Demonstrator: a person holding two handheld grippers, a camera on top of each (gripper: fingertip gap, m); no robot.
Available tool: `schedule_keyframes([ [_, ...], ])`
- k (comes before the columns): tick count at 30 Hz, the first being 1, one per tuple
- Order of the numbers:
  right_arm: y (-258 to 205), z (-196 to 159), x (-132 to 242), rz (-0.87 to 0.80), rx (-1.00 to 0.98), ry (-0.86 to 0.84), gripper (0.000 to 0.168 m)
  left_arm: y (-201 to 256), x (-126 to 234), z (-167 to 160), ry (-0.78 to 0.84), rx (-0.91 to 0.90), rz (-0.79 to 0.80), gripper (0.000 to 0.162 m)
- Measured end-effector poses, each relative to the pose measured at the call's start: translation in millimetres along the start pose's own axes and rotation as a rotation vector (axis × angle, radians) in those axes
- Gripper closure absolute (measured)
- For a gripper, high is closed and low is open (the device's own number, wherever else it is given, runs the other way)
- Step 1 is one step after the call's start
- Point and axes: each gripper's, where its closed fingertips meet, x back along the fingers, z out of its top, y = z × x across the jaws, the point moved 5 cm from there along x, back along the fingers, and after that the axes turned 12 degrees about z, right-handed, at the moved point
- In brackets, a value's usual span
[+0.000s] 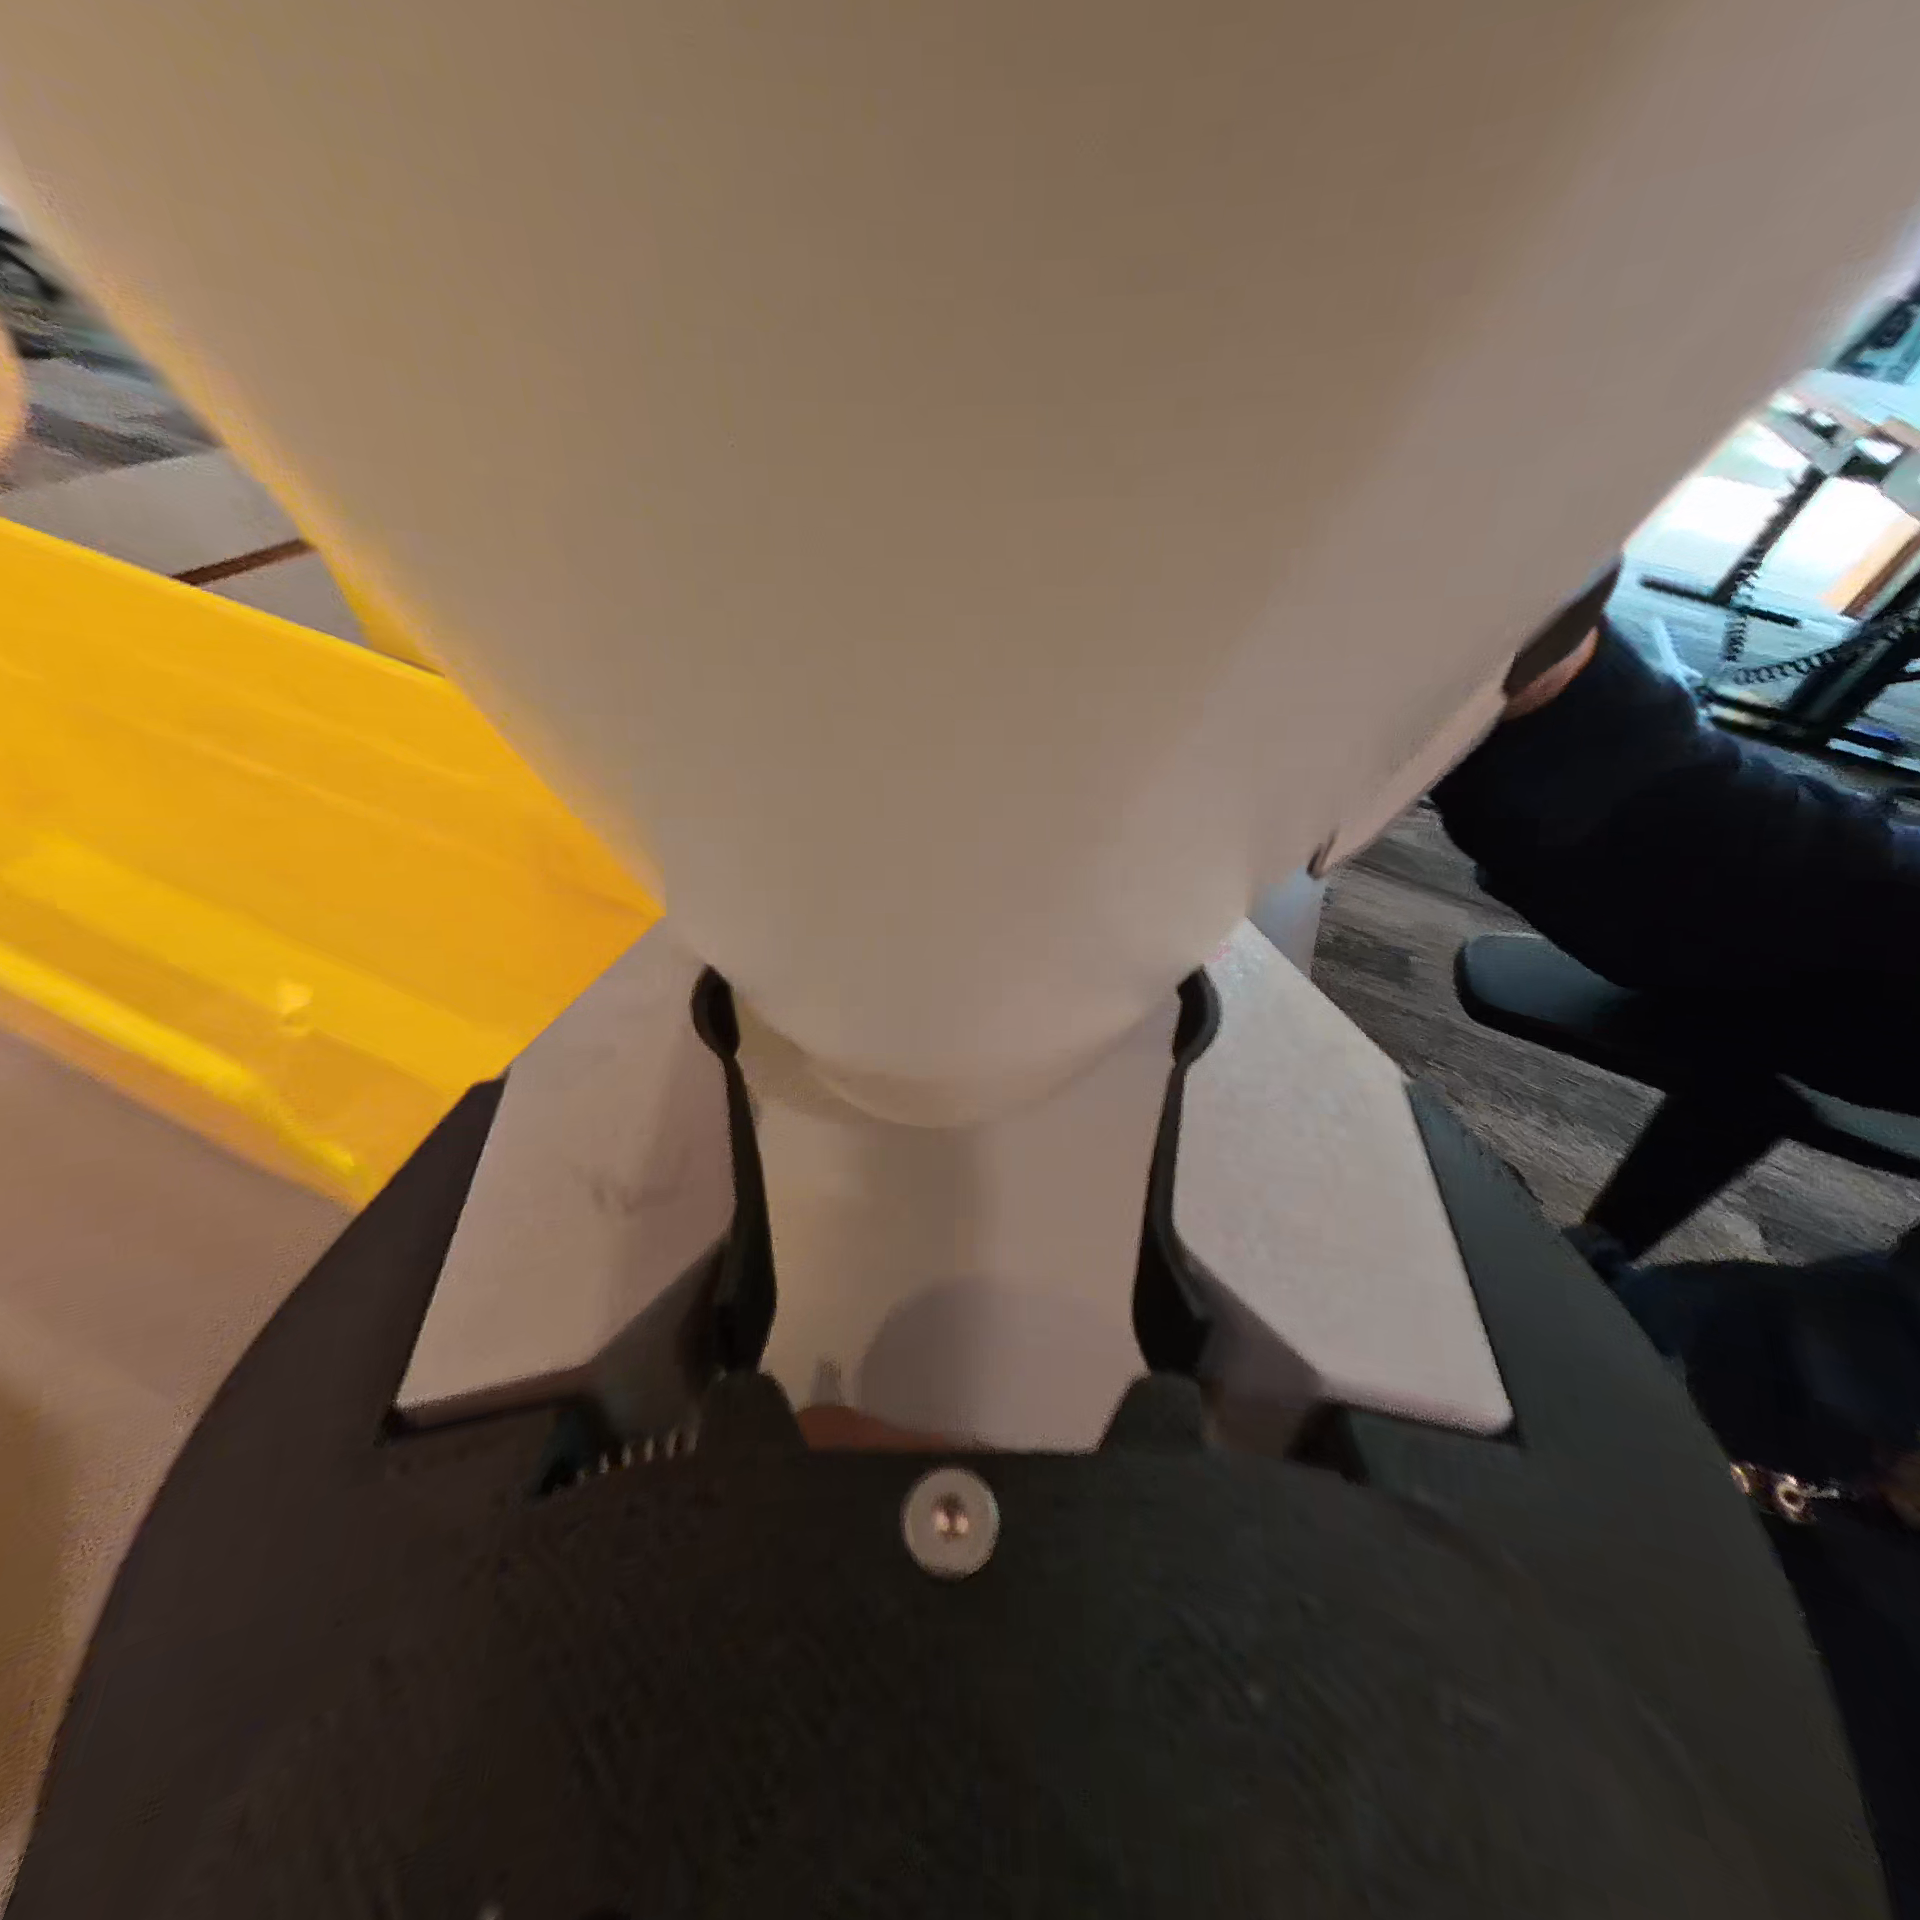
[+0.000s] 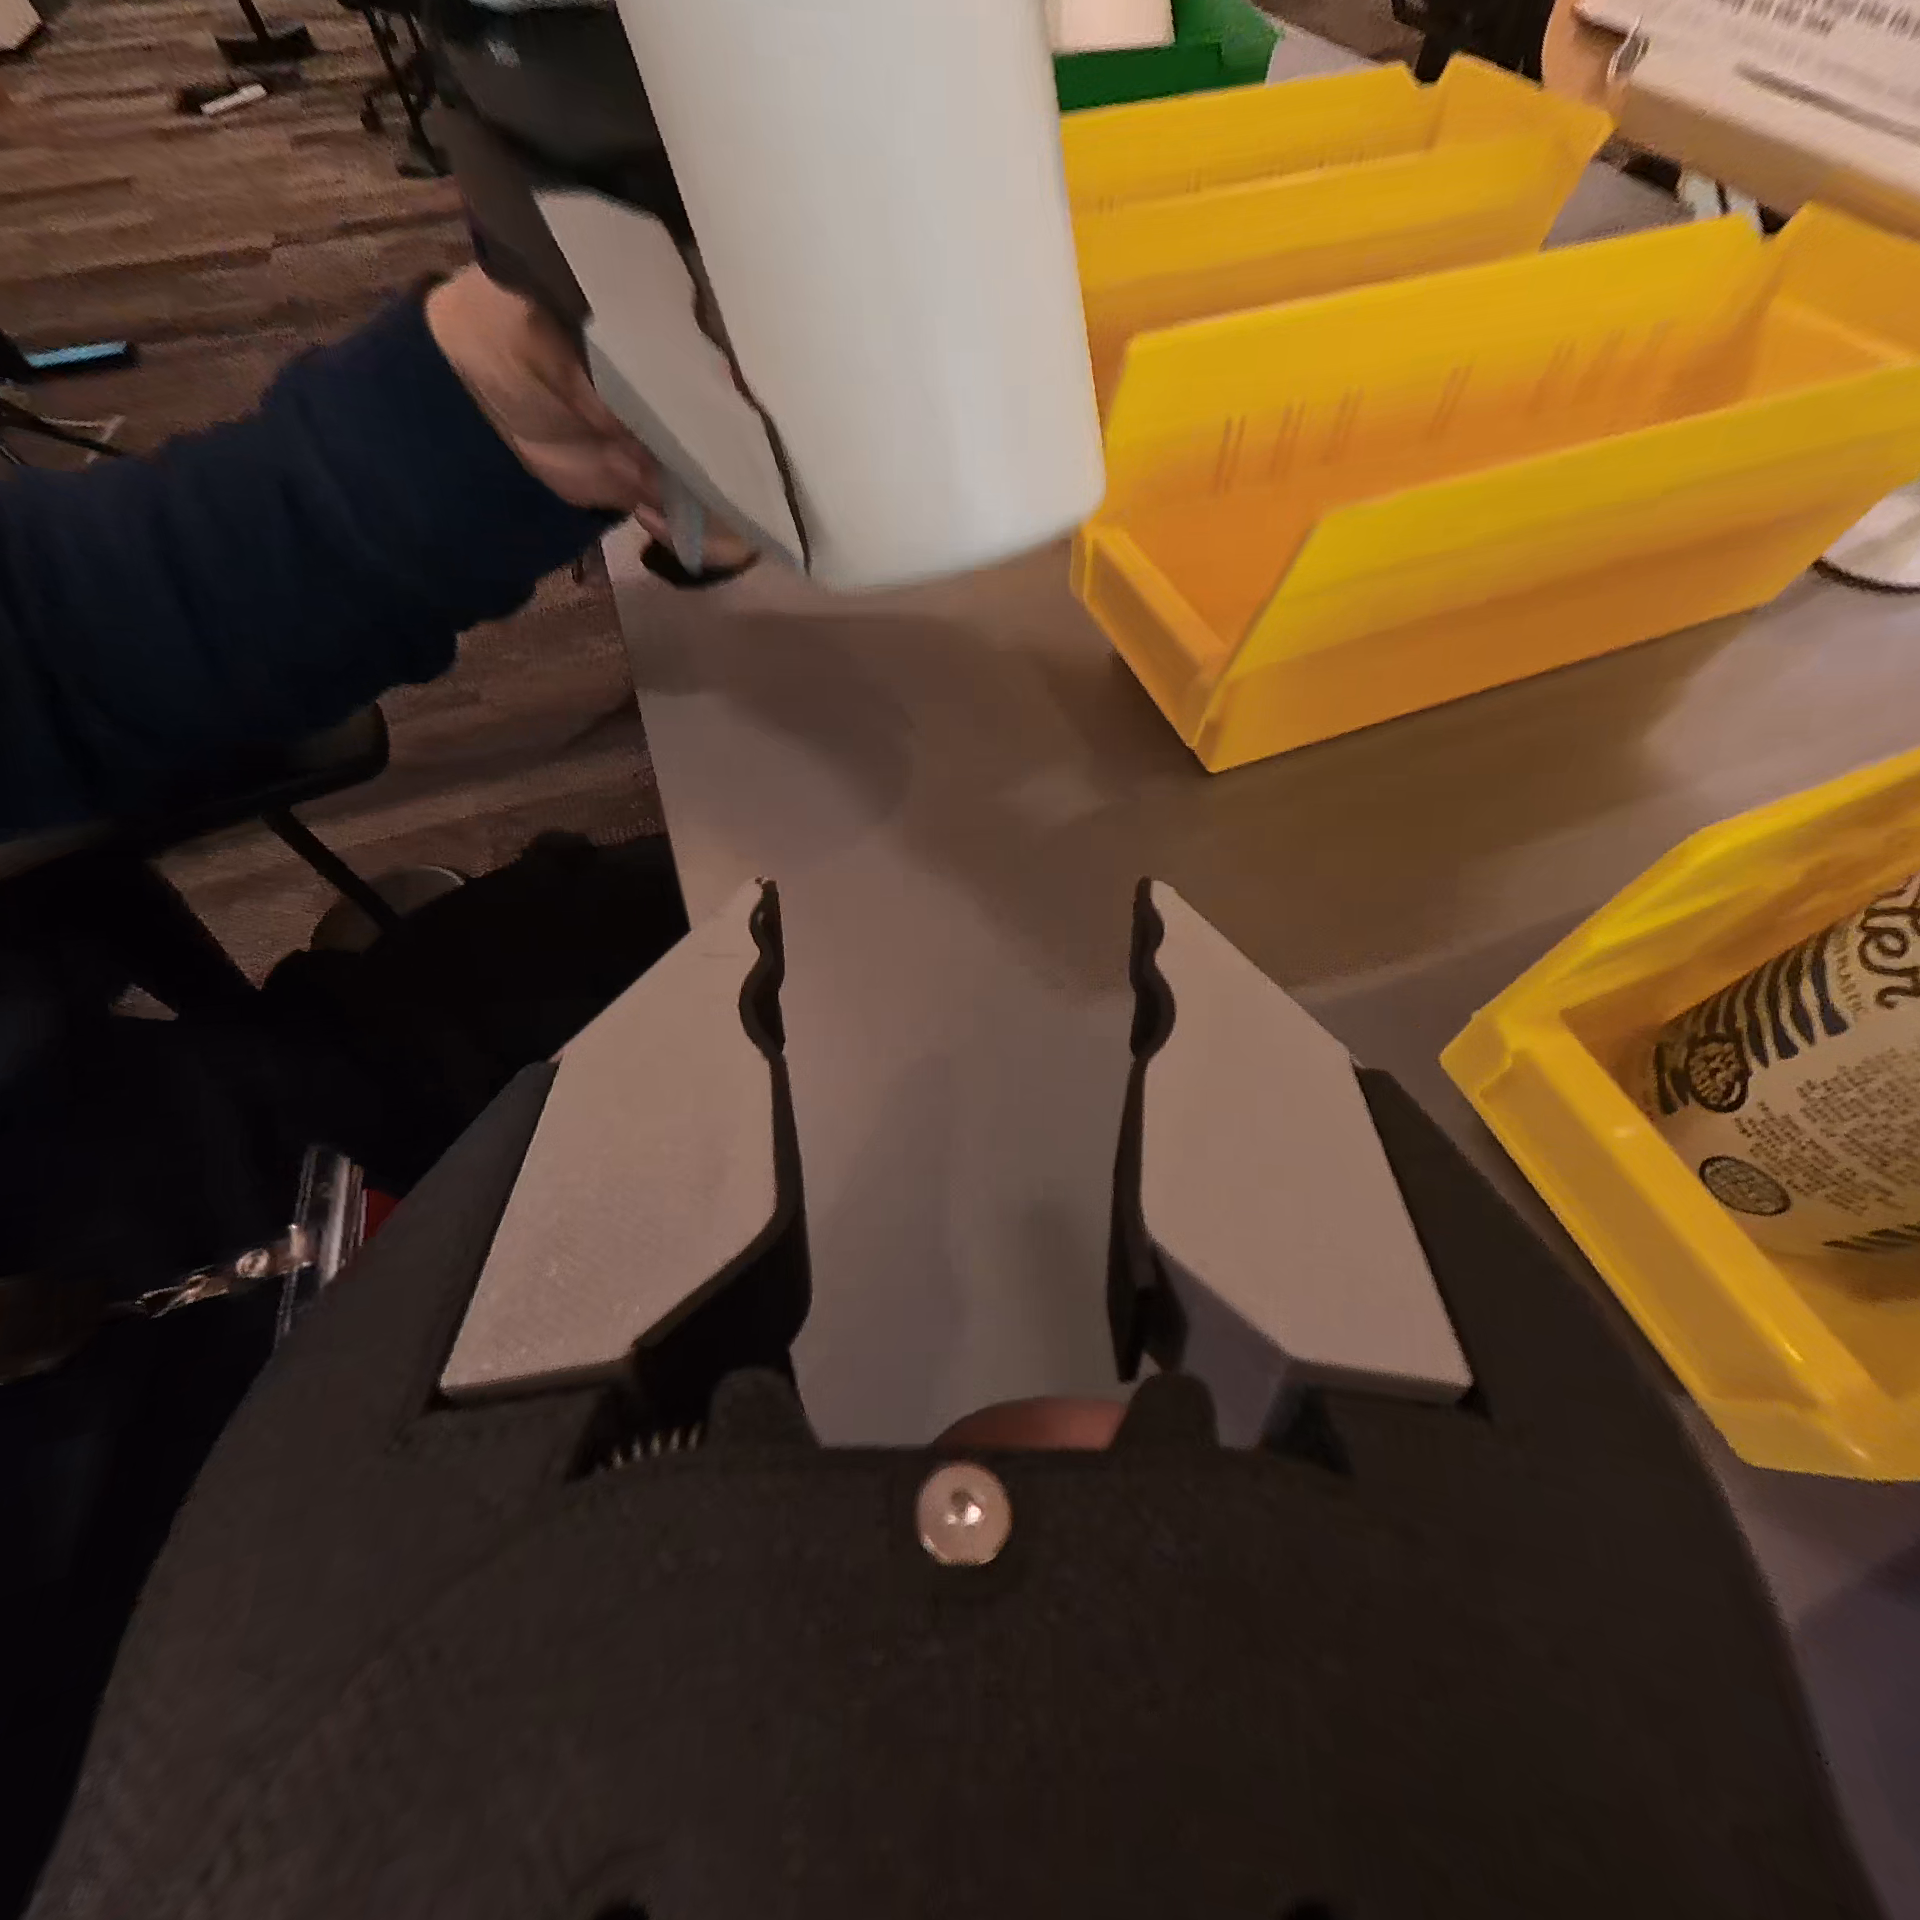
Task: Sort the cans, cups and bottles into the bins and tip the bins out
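White paper cup point(image 2: 873, 291) is clamped near its base in your left claw point(image 1: 951, 1013), aloft over the worktop point(image 2: 1039, 831) left of the near yellow bin point(image 2: 1455, 540), your right claw point(image 2: 956, 956) spread empty; squeeze harder and it could crumple or slip.

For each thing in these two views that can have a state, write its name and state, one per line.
White cup: lifted off the table, tilted, gripped.
Left gripper: shut on the white cup.
Right gripper: open, empty.
Middle yellow bin: upright, looks empty.
Near yellow bin: upright, holds a printed can.
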Motion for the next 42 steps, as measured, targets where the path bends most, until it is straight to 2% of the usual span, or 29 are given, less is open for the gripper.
schedule_keyframes([
  [7, -29, 28, 5, 0.008, 0.048, 0.073, 0.095, 41, -27, -22, -0.092, -0.057, -0.136, 0.077],
  [15, -46, 44, -1, -0.066, 0.101, 0.112, 0.081, 87, -51, -47, -0.215, -0.149, -0.207, 0.077],
  [25, -40, 34, -19, -0.100, 0.135, 0.070, 0.072, 96, -62, -68, -0.377, -0.333, -0.043, 0.077],
  [36, -29, 42, -5, -0.081, 0.042, 0.205, 0.073, 86, -50, -57, -0.363, -0.266, -0.072, 0.081],
  [39, -28, 47, 5, -0.110, 0.047, 0.240, 0.073, 69, -28, -53, -0.429, -0.298, -0.096, 0.083],
  [42, -27, 52, 11, -0.102, 0.030, 0.277, 0.073, 32, 9, -29, -0.400, -0.274, -0.011, 0.083],
])
